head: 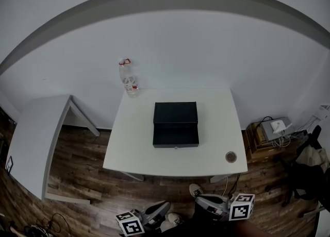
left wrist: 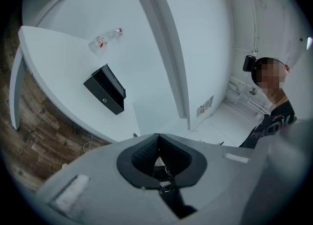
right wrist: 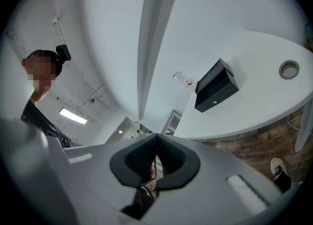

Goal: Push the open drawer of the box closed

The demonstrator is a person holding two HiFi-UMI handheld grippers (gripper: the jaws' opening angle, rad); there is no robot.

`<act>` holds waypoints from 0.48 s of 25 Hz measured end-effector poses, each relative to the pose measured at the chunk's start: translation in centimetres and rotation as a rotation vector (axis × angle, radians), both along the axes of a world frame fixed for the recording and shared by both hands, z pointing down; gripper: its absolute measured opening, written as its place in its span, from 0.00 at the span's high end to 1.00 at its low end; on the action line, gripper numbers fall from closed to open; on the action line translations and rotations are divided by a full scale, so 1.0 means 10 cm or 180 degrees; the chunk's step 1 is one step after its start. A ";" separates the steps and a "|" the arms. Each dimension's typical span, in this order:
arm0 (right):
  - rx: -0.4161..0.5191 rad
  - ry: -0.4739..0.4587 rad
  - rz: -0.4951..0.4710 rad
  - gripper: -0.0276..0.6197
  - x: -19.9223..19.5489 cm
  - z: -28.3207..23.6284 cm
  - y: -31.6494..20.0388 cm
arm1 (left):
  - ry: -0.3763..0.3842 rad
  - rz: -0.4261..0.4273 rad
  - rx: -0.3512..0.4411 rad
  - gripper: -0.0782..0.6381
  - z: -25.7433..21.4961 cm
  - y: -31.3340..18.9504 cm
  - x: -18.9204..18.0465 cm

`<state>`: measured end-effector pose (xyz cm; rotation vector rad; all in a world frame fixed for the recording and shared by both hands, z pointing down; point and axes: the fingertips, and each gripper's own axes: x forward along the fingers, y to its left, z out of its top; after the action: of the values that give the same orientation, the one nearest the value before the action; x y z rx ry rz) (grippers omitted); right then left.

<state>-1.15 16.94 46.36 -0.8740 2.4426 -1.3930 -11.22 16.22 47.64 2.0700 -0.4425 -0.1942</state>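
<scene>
Left gripper (left wrist: 157, 143) and right gripper (right wrist: 156, 143) fingers shut, empty, well off the near edge of the desk (head: 219, 128); box (head: 175, 112) sits mid-desk, its drawer (head: 175, 139) open toward you, stiff, probably light, so push squarely at the front knob (head: 176, 148).

The box (head: 175, 124) is matt black, and its drawer knob (left wrist: 104, 100) shines like metal. The bench (head: 216, 151) is smooth matt white, and a clear plastic bottle (head: 129, 79) stands at its 11 o'clock corner. The floor (head: 77, 171) is dark grained wood. The left claw (left wrist: 158, 138) and right claw (right wrist: 156, 138) are matt grey plastic with rough black pads (left wrist: 143, 156).
</scene>
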 end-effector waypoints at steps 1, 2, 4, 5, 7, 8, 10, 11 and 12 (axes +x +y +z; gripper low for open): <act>0.0008 0.0014 0.0019 0.95 0.03 0.00 -0.03 | 0.0000 -0.0009 0.0001 0.89 0.00 -0.01 0.01; 0.0019 0.0031 0.0032 0.95 0.05 -0.01 -0.07 | 0.0003 -0.0021 0.0001 0.89 0.00 -0.03 0.02; 0.0041 0.0071 0.0039 0.95 0.09 -0.01 -0.17 | 0.0011 -0.0046 0.0002 0.89 0.00 -0.08 0.04; 0.0049 0.0095 0.0037 0.95 0.11 -0.02 -0.21 | 0.0016 -0.0059 0.0003 0.89 -0.01 -0.11 0.05; 0.0056 0.0144 0.0032 0.94 0.15 -0.02 -0.32 | 0.0022 -0.0092 -0.0001 0.89 -0.01 -0.17 0.08; 0.0058 0.0164 0.0036 0.93 0.18 -0.02 -0.38 | 0.0023 -0.0114 -0.0004 0.89 -0.01 -0.20 0.09; 0.0064 0.0206 0.0066 0.93 0.26 -0.02 -0.52 | 0.0014 -0.0164 -0.0007 0.89 -0.01 -0.26 0.10; 0.0067 0.0232 0.0092 0.93 0.32 -0.02 -0.60 | 0.0000 -0.0191 -0.0005 0.89 0.00 -0.29 0.10; 0.0069 0.0268 0.0124 0.93 0.38 -0.02 -0.69 | -0.0017 -0.0220 -0.0002 0.89 0.00 -0.33 0.11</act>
<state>2.67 10.00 46.20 -0.9889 2.4827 -1.3402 -10.14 12.95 47.65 2.0567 -0.5178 -0.2295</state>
